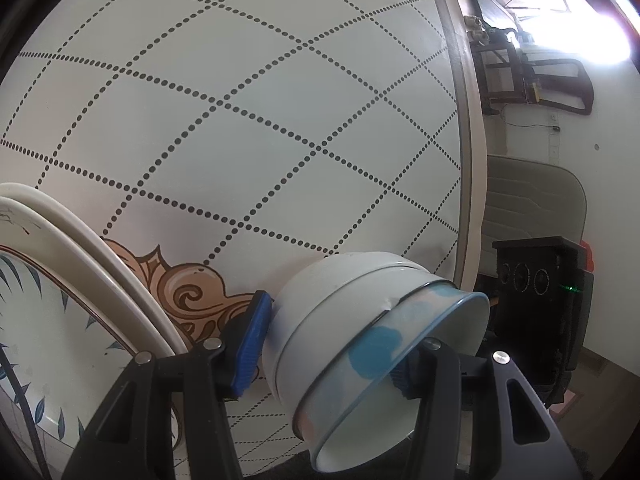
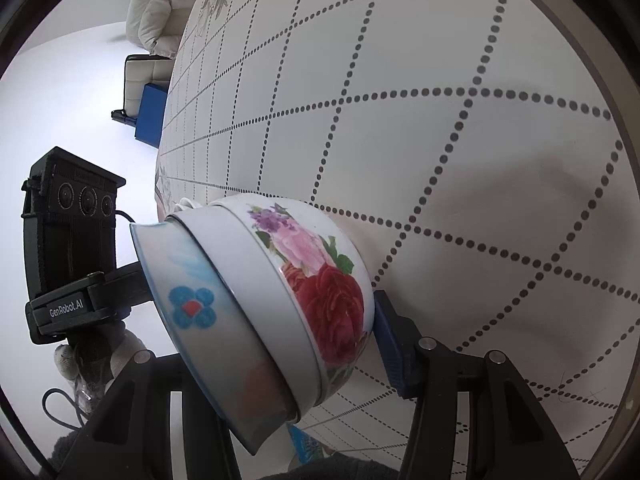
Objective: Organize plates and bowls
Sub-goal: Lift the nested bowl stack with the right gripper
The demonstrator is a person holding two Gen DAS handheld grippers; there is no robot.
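Between both grippers, above the table edge: a nested stack of three bowls (image 2: 276, 304), tipped on its side. Inner bowl (image 2: 188, 300) has a blue rim and a blue flower with a red centre; middle bowl (image 2: 244, 280) is plain white; outer bowl (image 2: 332, 280) carries pink and red roses. Left gripper (image 1: 324, 344) is clamped on the stack, one blue pad on the base, the other inside the rim. Right gripper (image 2: 276, 332) grips it the same way. Round table (image 1: 260, 120) has a dotted diamond grid. Two stacked plates (image 1: 52, 300) lie left of the stack, apart from it, top one with blue leaves. Two chairs (image 2: 148, 76) stand beyond the table.
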